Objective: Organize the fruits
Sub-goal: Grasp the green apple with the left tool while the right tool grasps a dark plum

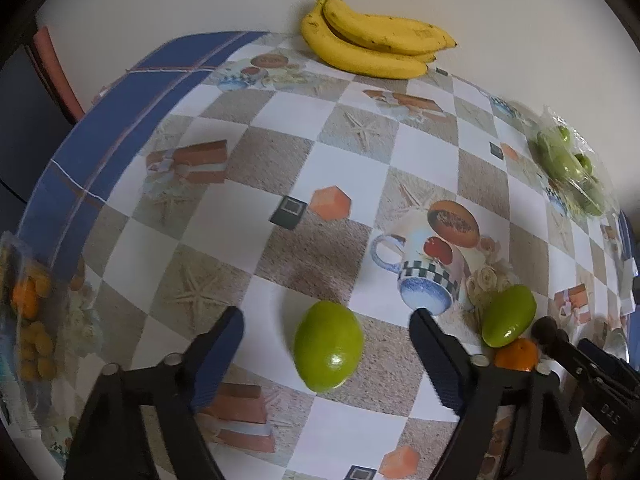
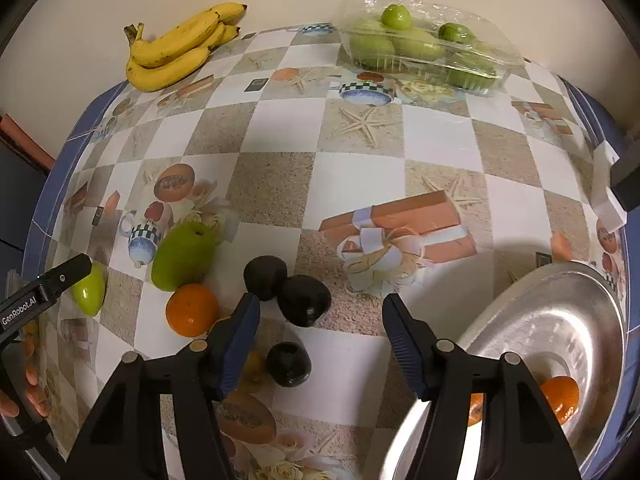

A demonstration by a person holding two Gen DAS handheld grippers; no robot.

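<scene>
The left claw point(image 1: 326, 314) stood wide open, low over the desk point(image 1: 280, 160), with nothing between its blue-padded fingers point(image 1: 218, 356). A green fruit point(image 1: 329, 346) lay on the patterned cloth in the gap between them, apart from both pads. Just to its right a second green fruit point(image 1: 509, 315) rested against an orange point(image 1: 516, 354), and the tip of the right claw showed beside them at the frame's right edge. A bunch of bananas point(image 1: 372, 42) lay at the far edge of the desk against the wall, and a clear plastic tray of green fruit point(image 1: 572, 168) sat far right. A packet of small yellow and orange fruit point(image 1: 34, 328) lay blurred at the left edge.

The right claw point(image 2: 320, 312) was also wide open and empty. From its camera, 3 dark round fruits point(image 2: 304, 300) lay near its left finger, 2 of them touching and the 3rd closer to the camera. A metal bowl point(image 2: 560, 312) sat at the lower right, just beside the right finger, with another orange point(image 2: 562, 398) inside it.
</scene>
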